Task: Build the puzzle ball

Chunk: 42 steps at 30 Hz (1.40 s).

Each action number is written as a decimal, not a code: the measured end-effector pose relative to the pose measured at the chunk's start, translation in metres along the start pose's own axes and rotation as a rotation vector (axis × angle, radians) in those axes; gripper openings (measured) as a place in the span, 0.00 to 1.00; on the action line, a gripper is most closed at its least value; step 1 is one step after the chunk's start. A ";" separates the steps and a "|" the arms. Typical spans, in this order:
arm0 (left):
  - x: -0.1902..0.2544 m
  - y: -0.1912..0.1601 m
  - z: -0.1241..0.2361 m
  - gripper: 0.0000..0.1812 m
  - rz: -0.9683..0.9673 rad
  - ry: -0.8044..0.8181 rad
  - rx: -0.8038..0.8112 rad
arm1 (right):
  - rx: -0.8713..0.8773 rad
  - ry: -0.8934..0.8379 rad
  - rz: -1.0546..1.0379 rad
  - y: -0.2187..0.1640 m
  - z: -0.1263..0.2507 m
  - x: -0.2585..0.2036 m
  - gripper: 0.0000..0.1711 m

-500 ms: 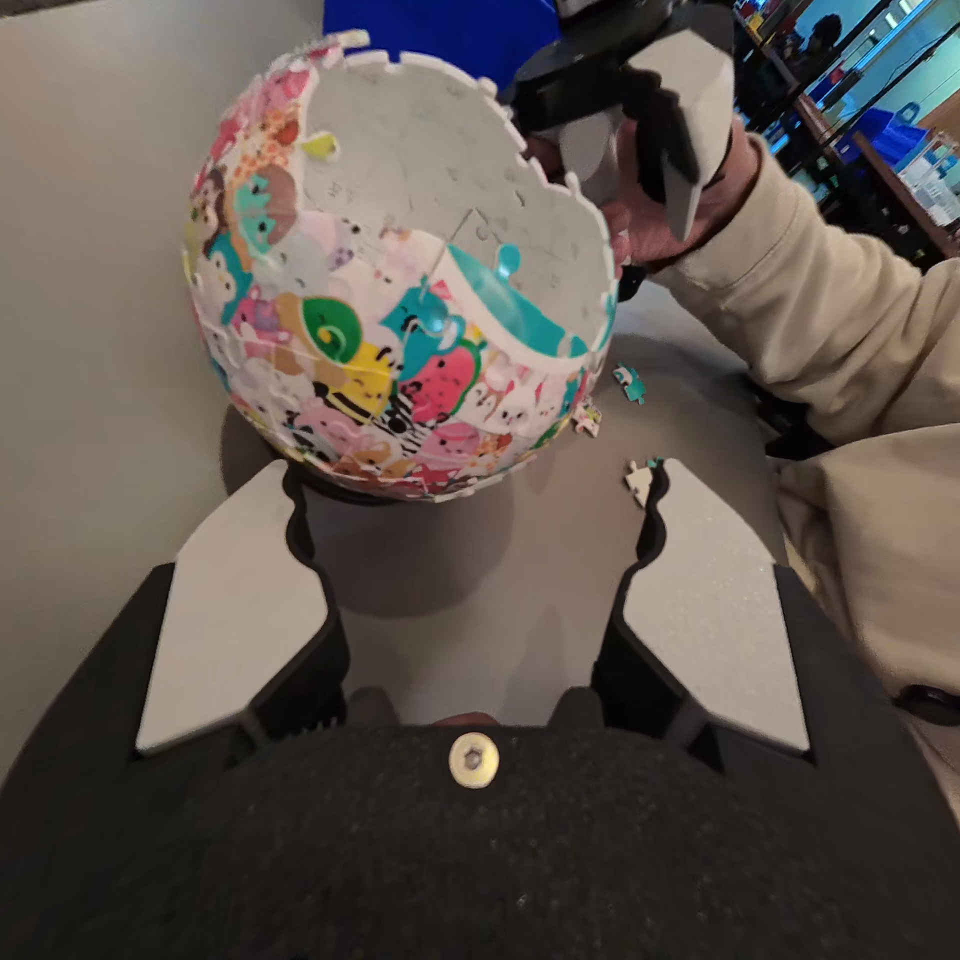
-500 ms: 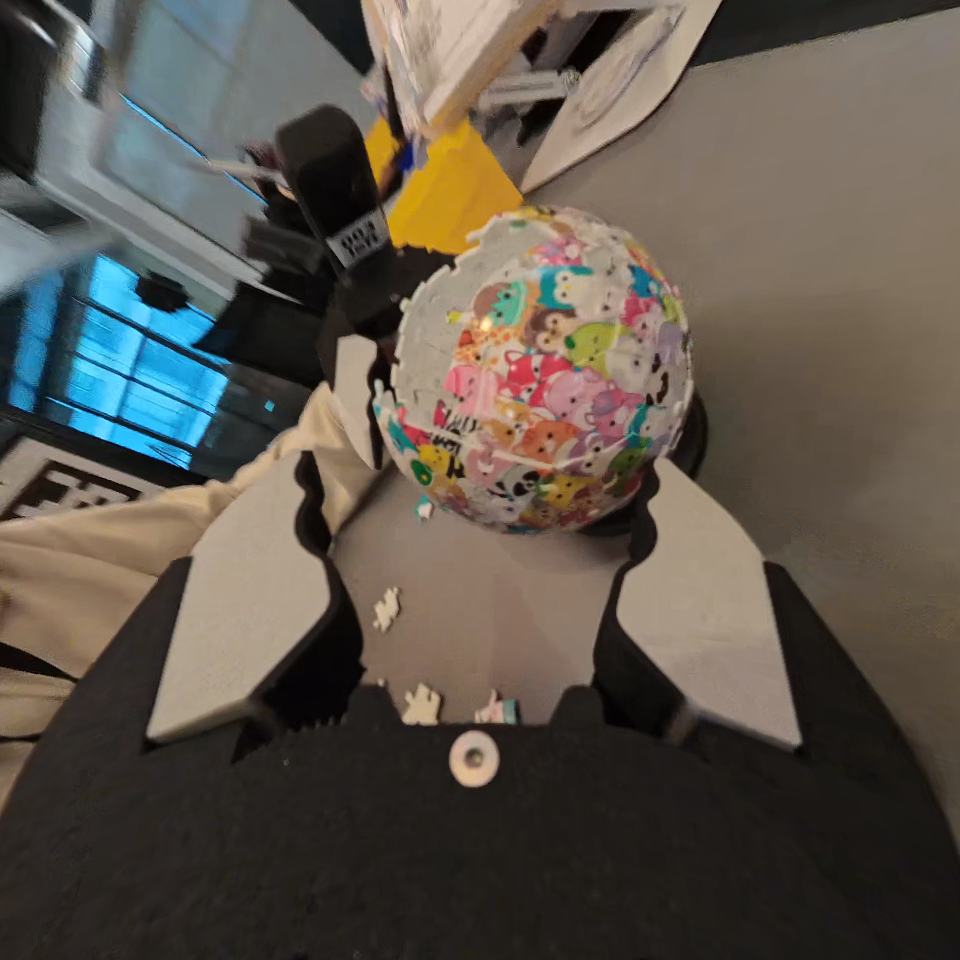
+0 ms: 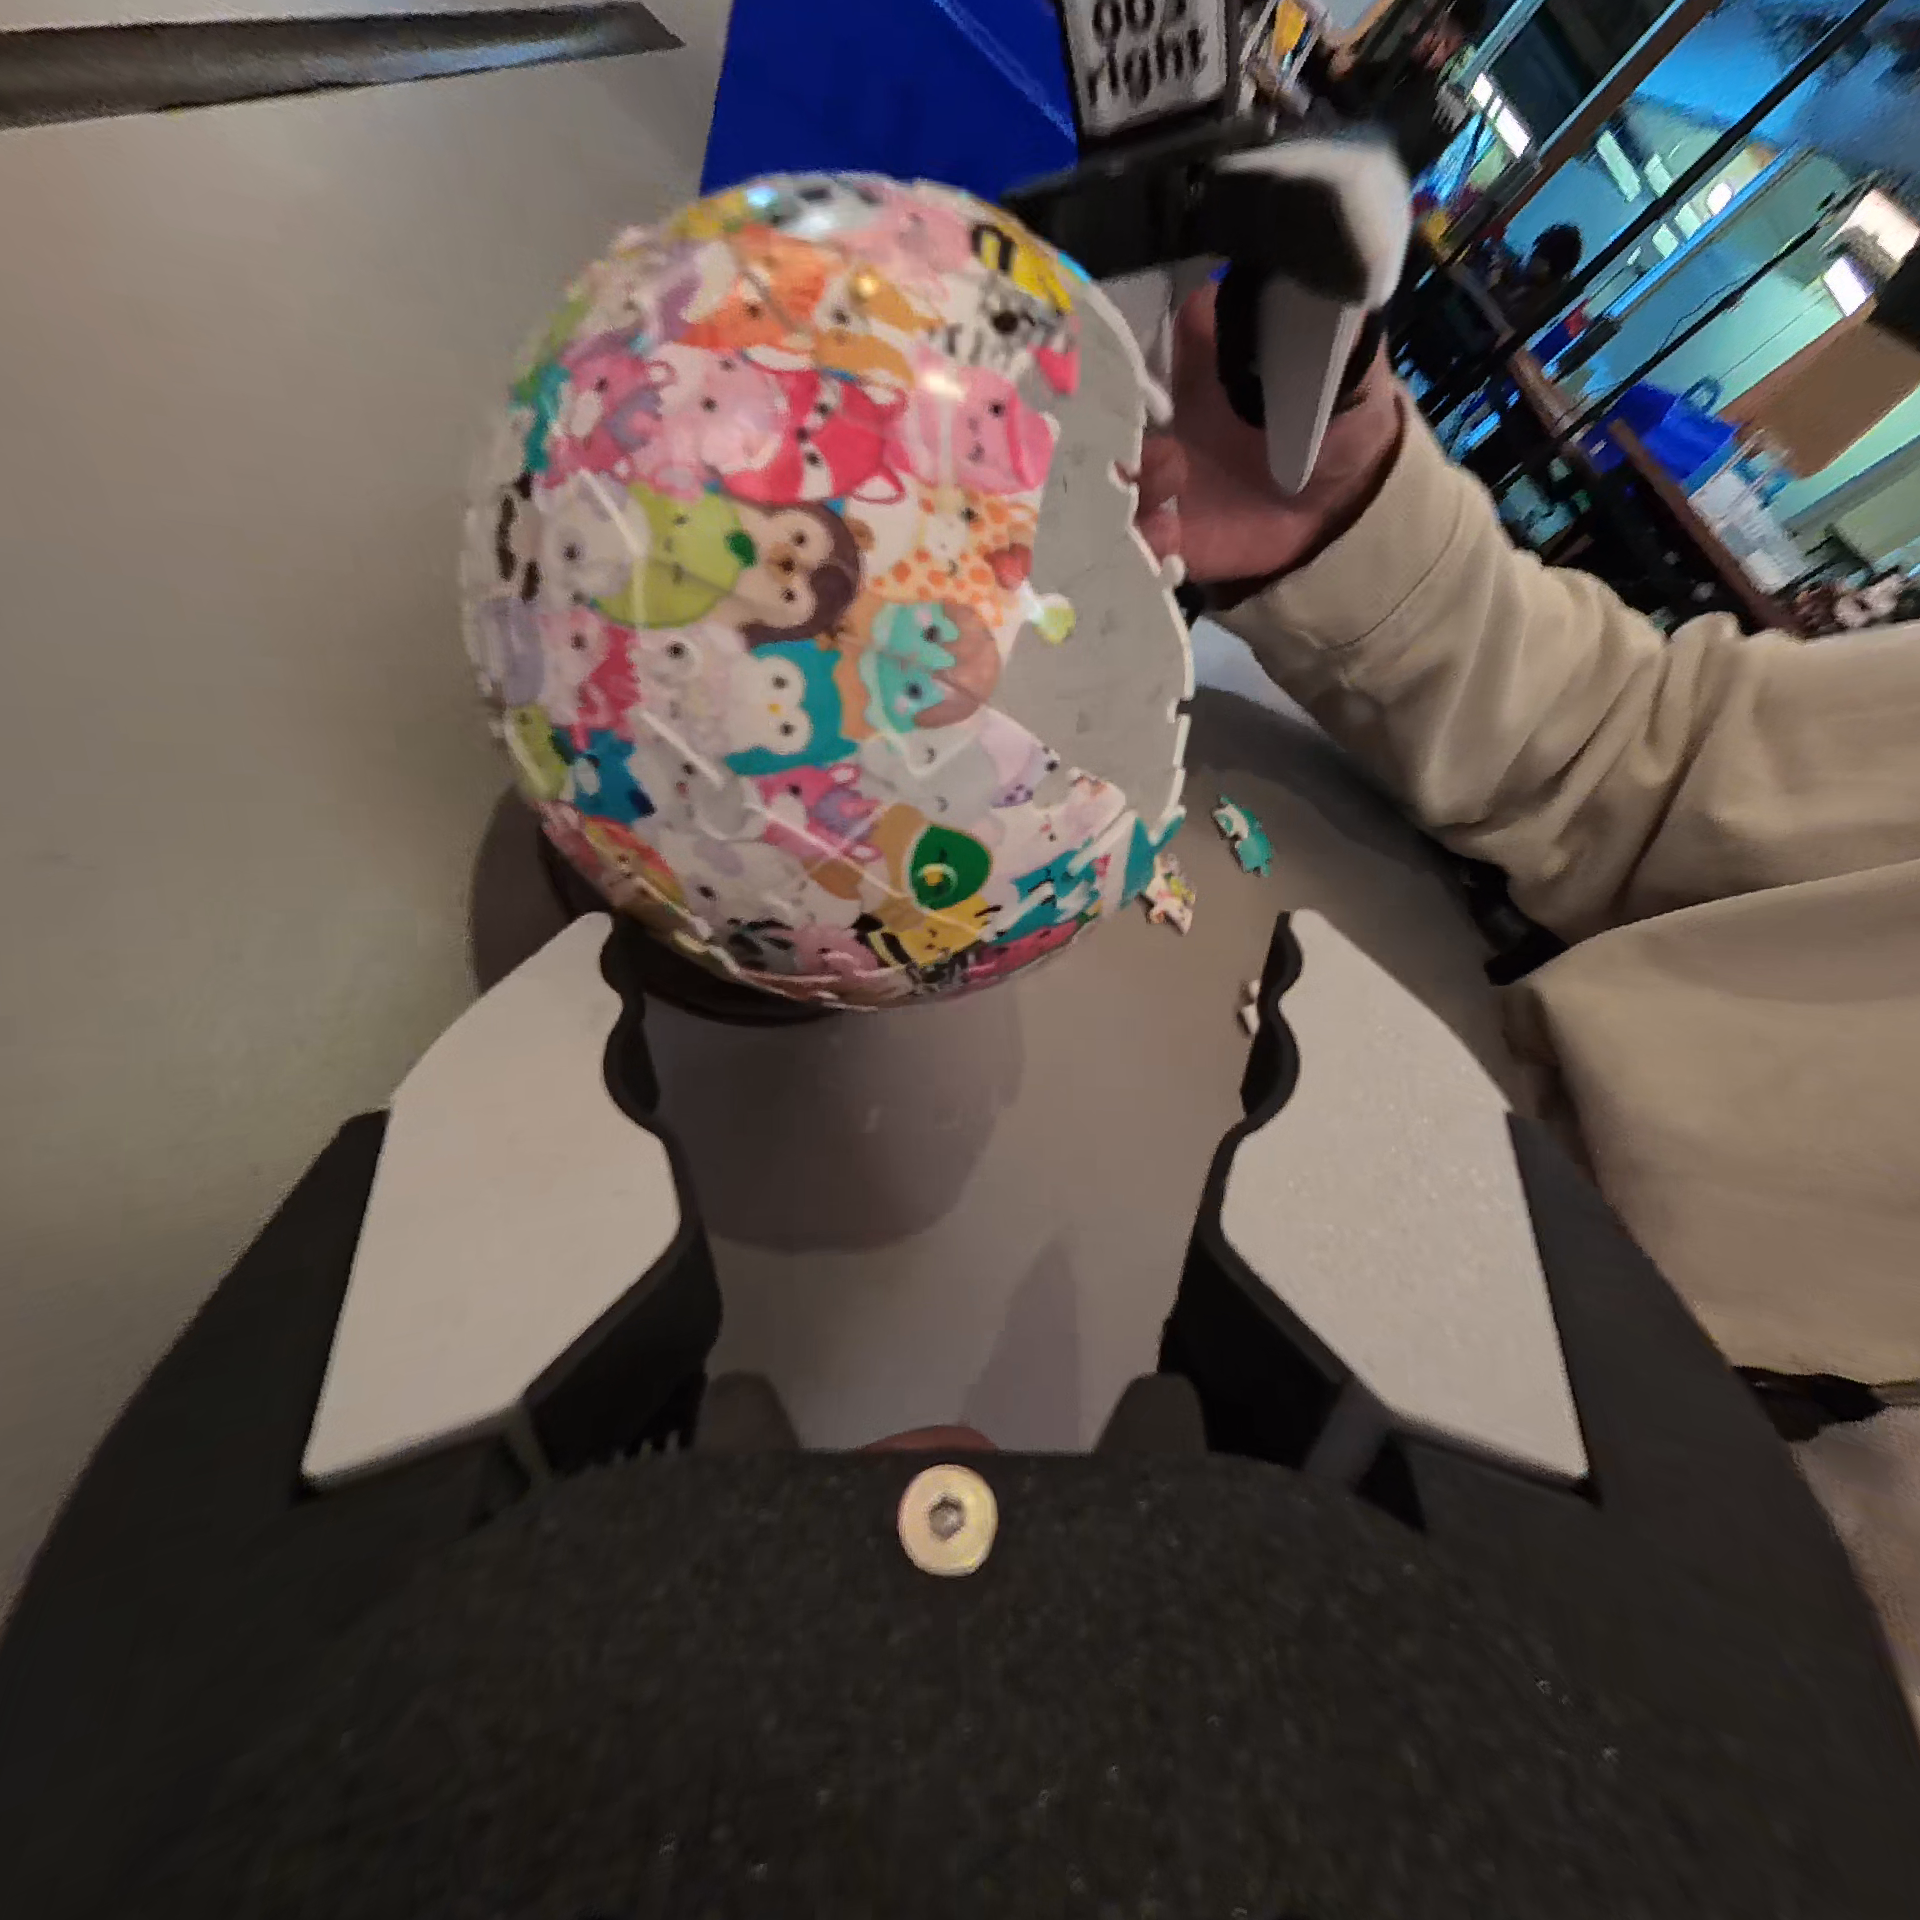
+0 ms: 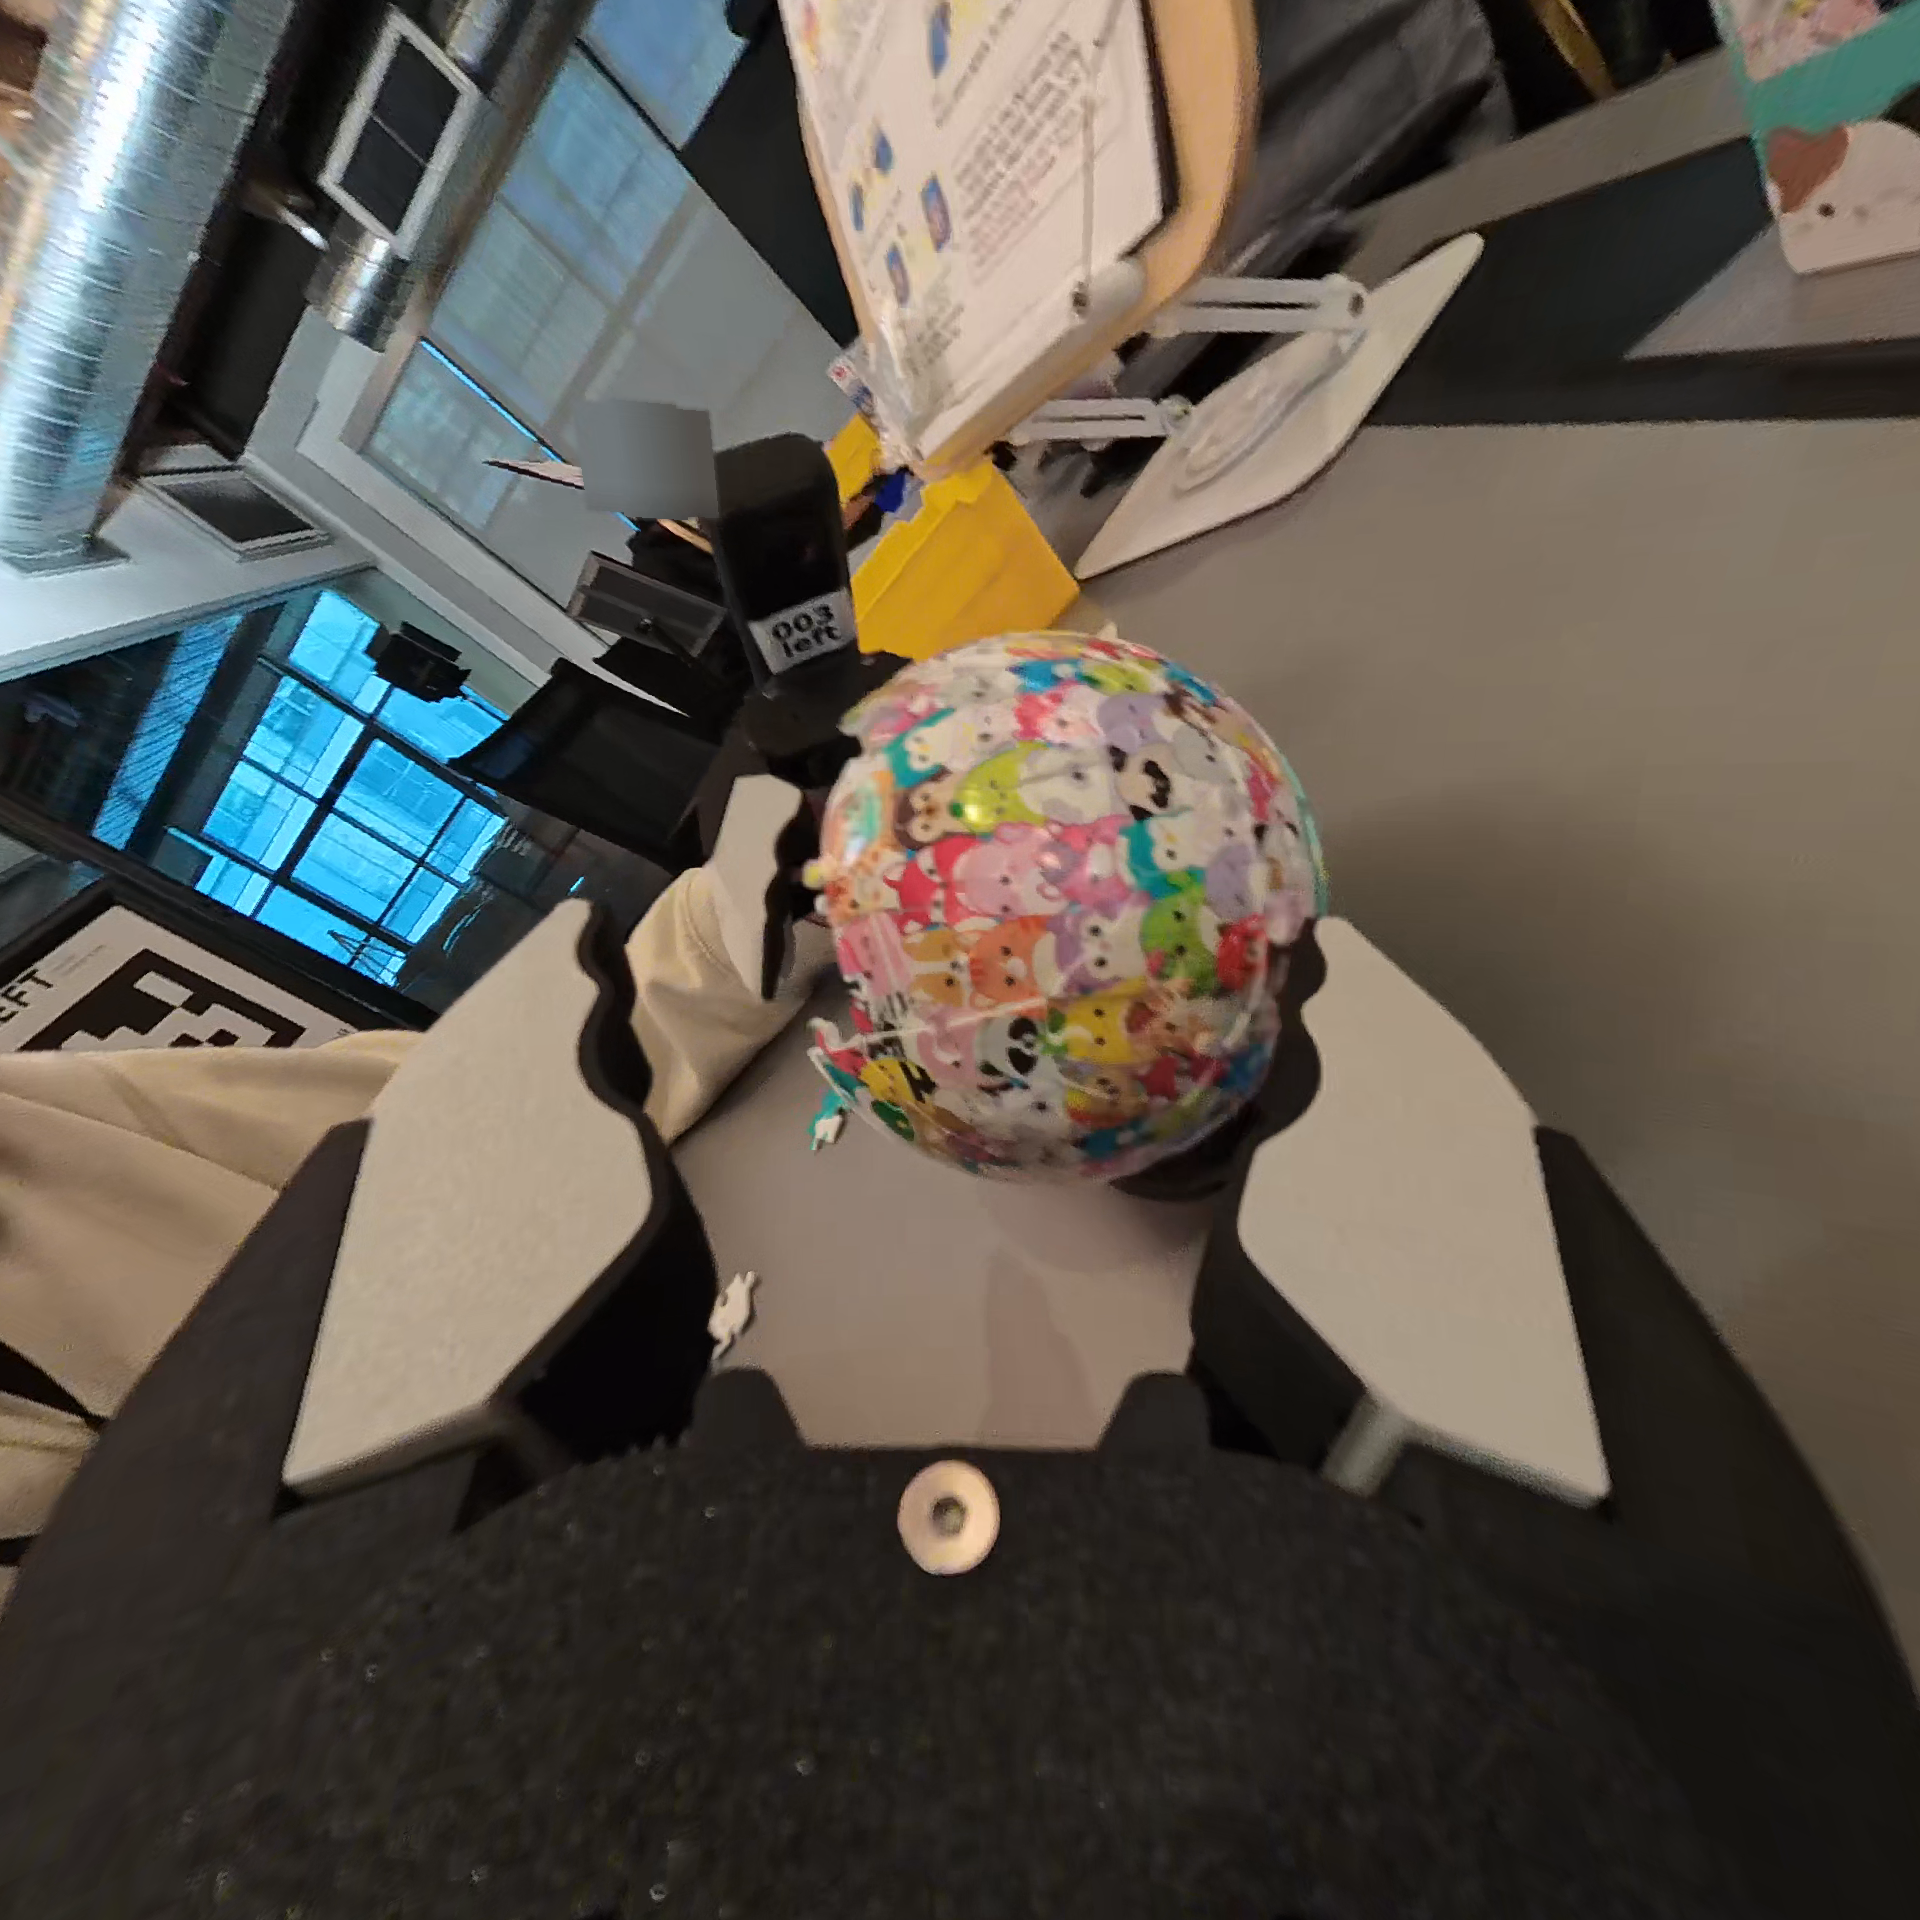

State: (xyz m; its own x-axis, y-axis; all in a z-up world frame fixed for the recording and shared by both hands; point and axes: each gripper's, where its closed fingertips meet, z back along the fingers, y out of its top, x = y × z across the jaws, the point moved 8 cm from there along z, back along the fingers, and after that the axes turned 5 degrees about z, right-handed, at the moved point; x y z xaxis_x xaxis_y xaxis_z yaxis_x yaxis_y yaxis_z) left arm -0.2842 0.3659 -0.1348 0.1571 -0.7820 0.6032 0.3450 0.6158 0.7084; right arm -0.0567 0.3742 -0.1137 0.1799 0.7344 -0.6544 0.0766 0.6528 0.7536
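I have the puzzle ball (image 3: 790, 613) sitting on its dark ring stand (image 3: 727, 1003) in the middle of the left wrist view, just above and ahead of my left gripper (image 3: 951, 997), whose jaws stand wide with nothing between them. The ball is a shell, not closed. Its jagged open edge and pale inside face the right of that frame, toward my right gripper (image 3: 1299, 343), which hangs at the upper right beside the opening; I cannot tell from there how its jaws stand.

In the right wrist view the same ball (image 4: 1070, 914) fills the centre, and my right gripper (image 4: 951, 997) is spread wide and empty, its right finger just beside the ball's lower right flank.

The move turns on that opening: I judge the right gripper is the nearer one to it. Loose pieces lie on the grey table (image 3: 208, 727) at centre right of the left view: a teal piece (image 3: 1245, 831), a pale one (image 3: 1172, 896), and another small one (image 3: 1250, 1006) by my left gripper's right finger. Nothing visible lies inside the shell.
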 end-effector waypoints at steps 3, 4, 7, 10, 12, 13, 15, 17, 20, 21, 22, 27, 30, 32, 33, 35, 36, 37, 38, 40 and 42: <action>-0.004 0.005 0.005 0.61 0.069 -0.060 0.065 | -0.029 0.034 -0.063 -0.005 -0.001 0.004 0.71; -0.004 0.007 0.005 0.62 0.079 -0.068 0.078 | -0.028 0.055 -0.068 -0.004 -0.003 0.003 0.71; -0.003 0.015 0.003 0.66 0.066 -0.044 0.099 | -0.013 0.054 -0.047 0.004 -0.009 0.000 0.73; -0.002 0.020 0.000 0.68 0.051 -0.019 0.098 | -0.007 0.035 0.005 0.015 -0.013 -0.002 0.74; -0.003 0.020 -0.001 0.67 0.049 -0.018 0.101 | -0.005 0.036 0.025 0.020 -0.014 -0.003 0.72; -0.003 0.019 0.000 0.66 0.051 -0.020 0.105 | -0.002 0.032 0.027 0.021 -0.013 -0.004 0.72; -0.005 0.015 0.001 0.63 0.069 -0.026 0.109 | -0.012 -0.023 0.031 0.017 -0.007 -0.001 0.72; -0.007 0.011 0.002 0.62 0.097 -0.044 0.114 | -0.046 -0.077 0.008 0.008 -0.002 0.002 0.73; -0.006 0.014 0.000 0.64 0.108 -0.045 0.121 | -0.053 -0.028 -0.067 -0.001 -0.009 -0.006 0.77; -0.005 0.016 -0.001 0.67 0.105 -0.033 0.123 | -0.054 -0.041 -0.055 0.000 -0.011 -0.007 0.79; -0.005 0.019 -0.002 0.70 0.100 -0.021 0.125 | -0.066 -0.056 -0.031 0.003 -0.014 -0.009 0.80; -0.004 0.028 -0.009 0.79 0.080 0.023 0.109 | -0.028 -0.062 0.048 0.025 -0.021 -0.018 0.81; -0.004 0.025 -0.011 0.78 0.065 0.025 0.107 | -0.017 -0.051 0.110 0.031 -0.021 -0.024 0.76; -0.005 0.022 -0.009 0.75 0.058 0.018 0.132 | -0.017 -0.057 0.135 0.028 -0.020 -0.023 0.76; -0.006 0.021 -0.008 0.74 0.063 0.008 0.146 | -0.014 -0.056 0.149 0.025 -0.017 -0.023 0.76; -0.008 0.019 -0.003 0.71 0.071 -0.016 0.171 | -0.012 -0.062 0.192 0.018 -0.009 -0.026 0.74; -0.009 0.017 0.000 0.69 0.076 -0.029 0.186 | -0.018 -0.078 0.259 0.013 -0.003 -0.030 0.71; -0.010 0.016 0.004 0.68 0.080 -0.038 0.200 | -0.048 -0.125 0.359 0.006 0.004 -0.035 0.68; -0.011 0.014 0.009 0.68 0.083 -0.040 0.211 | -0.120 -0.173 0.474 -0.004 0.009 -0.041 0.65; -0.012 0.012 0.018 0.66 0.074 -0.035 0.225 | -0.316 -0.239 0.679 -0.032 0.010 -0.054 0.59; -0.010 0.012 0.024 0.64 0.051 -0.024 0.237 | -0.436 -0.300 0.839 -0.057 -0.003 -0.068 0.58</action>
State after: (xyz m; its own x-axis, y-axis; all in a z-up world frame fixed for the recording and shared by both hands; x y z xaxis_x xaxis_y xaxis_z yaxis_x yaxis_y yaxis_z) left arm -0.3042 0.3838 -0.1237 0.1460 -0.7485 0.6469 0.1101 0.6621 0.7412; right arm -0.0760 0.2878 -0.1119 0.2563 0.9518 0.1687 -0.5460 -0.0015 0.8378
